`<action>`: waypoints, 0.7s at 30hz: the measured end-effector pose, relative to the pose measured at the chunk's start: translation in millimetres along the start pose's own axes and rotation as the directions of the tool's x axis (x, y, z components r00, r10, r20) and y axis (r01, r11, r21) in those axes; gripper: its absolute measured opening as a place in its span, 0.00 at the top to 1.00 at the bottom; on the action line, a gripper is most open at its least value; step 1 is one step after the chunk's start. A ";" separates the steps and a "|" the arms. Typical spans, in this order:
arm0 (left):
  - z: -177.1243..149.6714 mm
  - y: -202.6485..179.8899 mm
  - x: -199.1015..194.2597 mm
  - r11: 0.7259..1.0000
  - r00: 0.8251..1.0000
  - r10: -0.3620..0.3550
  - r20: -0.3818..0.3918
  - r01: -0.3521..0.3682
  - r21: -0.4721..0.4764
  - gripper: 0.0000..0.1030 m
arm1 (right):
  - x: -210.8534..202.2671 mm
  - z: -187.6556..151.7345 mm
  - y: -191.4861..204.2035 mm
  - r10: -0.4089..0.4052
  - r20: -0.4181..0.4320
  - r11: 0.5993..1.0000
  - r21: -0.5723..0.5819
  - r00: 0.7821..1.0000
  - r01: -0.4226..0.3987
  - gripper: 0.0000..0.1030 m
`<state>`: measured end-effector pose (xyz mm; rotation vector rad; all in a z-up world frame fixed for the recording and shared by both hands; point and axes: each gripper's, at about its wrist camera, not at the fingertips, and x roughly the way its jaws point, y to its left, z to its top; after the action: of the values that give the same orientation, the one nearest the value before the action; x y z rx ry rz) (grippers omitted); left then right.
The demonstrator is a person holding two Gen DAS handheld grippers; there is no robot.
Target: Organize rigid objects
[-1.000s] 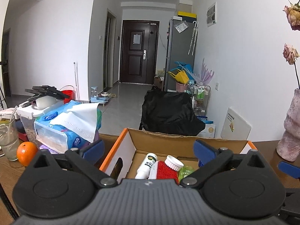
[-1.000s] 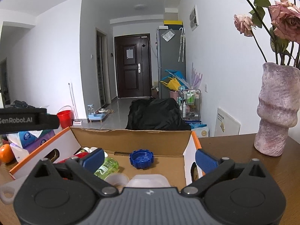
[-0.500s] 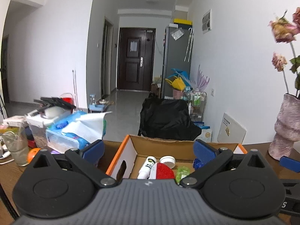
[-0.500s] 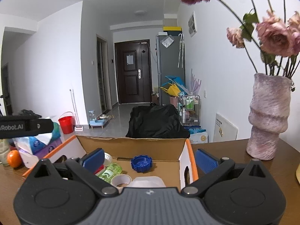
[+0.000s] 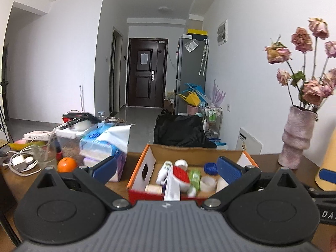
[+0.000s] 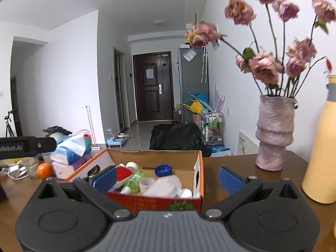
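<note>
Box (image 5: pixel 139 175) of small items (bottles, caps, tape roll) sits on table (image 6: pixel 226 163), directly ahead of both grippers. Left gripper (image 5: pixel 166 168) and right gripper (image 6: pixel 167 176): wide open, empty. Box's long axis runs fwd; left gripper approx. centred on it.

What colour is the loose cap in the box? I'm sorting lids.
Blue cap, clearest in the right wrist view.

Hidden and cut-off bits from my grippers

My left gripper (image 5: pixel 166 167) covers the box's (image 5: pixel 137 175) front; the yellow bottle (image 6: pixel 321 157) runs off-frame; bottle labels are unreadable.
</note>
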<state>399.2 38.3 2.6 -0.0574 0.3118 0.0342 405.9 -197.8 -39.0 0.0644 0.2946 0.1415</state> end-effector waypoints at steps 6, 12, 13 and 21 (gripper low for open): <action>-21.9 4.5 -64.6 1.000 1.000 0.004 -0.023 -0.004 0.000 0.00 | -74.5 -16.1 1.1 -0.006 0.008 1.000 -0.007 1.000 0.006 0.00; -49.7 5.4 -133.1 1.000 1.000 -0.004 -0.029 0.004 -0.002 0.00 | -139.6 -39.3 -0.1 -0.020 -0.011 1.000 -0.020 1.000 0.020 0.00; -54.4 5.2 -143.2 1.000 0.999 -0.004 -0.033 0.004 0.001 0.00 | -150.3 -42.8 -0.6 -0.022 -0.011 1.000 -0.021 1.000 0.021 0.00; -83.6 3.3 -205.3 1.000 0.999 -0.001 -0.049 0.002 0.029 0.00 | -209.9 -64.6 -2.5 -0.030 -0.006 0.999 -0.026 1.000 0.030 0.00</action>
<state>178.3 31.4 -13.9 -0.0297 0.3613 0.0266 188.4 -228.7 -41.2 0.0334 0.3000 0.1160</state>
